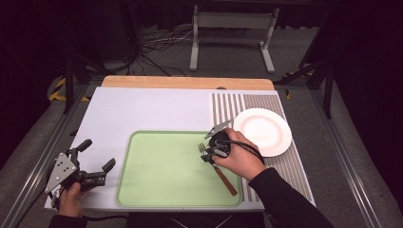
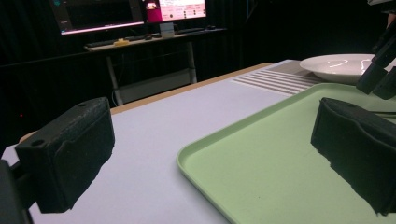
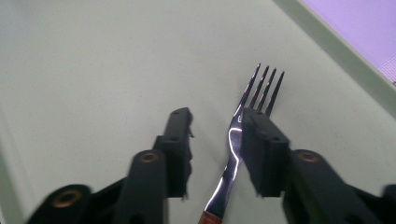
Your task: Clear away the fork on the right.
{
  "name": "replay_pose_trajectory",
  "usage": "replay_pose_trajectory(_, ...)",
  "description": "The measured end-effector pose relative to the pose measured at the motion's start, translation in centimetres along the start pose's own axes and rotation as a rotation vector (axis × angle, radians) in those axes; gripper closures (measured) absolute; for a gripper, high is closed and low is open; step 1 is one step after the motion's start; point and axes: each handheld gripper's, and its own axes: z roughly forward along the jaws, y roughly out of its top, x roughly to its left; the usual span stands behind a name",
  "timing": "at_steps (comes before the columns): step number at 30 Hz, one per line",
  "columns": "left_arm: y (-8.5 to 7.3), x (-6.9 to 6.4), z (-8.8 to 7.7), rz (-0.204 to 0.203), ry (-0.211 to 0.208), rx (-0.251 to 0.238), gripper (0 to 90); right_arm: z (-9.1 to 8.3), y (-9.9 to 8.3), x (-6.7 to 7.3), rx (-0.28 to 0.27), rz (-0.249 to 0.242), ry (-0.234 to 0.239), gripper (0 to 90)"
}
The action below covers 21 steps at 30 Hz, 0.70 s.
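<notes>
A fork (image 1: 225, 180) with a wooden handle lies on the right part of a light green tray (image 1: 161, 171). My right gripper (image 1: 207, 154) is down over the fork's neck, open. In the right gripper view the fork (image 3: 259, 88) runs between the two jaws and rests against the right one, with its tines pointing away, and my right gripper (image 3: 217, 128) has a gap on the fork's left side. My left gripper (image 1: 98, 154) is open and holds nothing, low over the white mat just left of the tray. In the left gripper view my left gripper (image 2: 215, 133) looks across the tray (image 2: 261, 172).
A white plate (image 1: 262, 130) sits on the striped mat right of the tray, also seen as the plate (image 2: 338, 65) in the left gripper view. The white mat (image 1: 152, 109) covers the table behind the tray. A desk with monitors (image 2: 130, 11) stands beyond the table.
</notes>
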Motion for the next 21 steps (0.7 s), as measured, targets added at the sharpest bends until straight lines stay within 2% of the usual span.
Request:
replay_pose_trajectory(4,0.0,0.0,0.0,-0.001,-0.001,-0.001,0.3,0.5,0.0,-0.3,-0.001,-0.037,0.016,82.5)
replay_pose_trajectory(7,0.0,0.0,0.0,-0.001,0.000,-0.001,0.3,0.8,0.0,-0.4,0.005,-0.051,0.021,87.5)
replay_pose_trajectory(21,0.0,0.0,-0.1,-0.004,0.001,-0.004,0.2,2.8,-0.1,-0.4,0.057,-0.070,0.024,90.0)
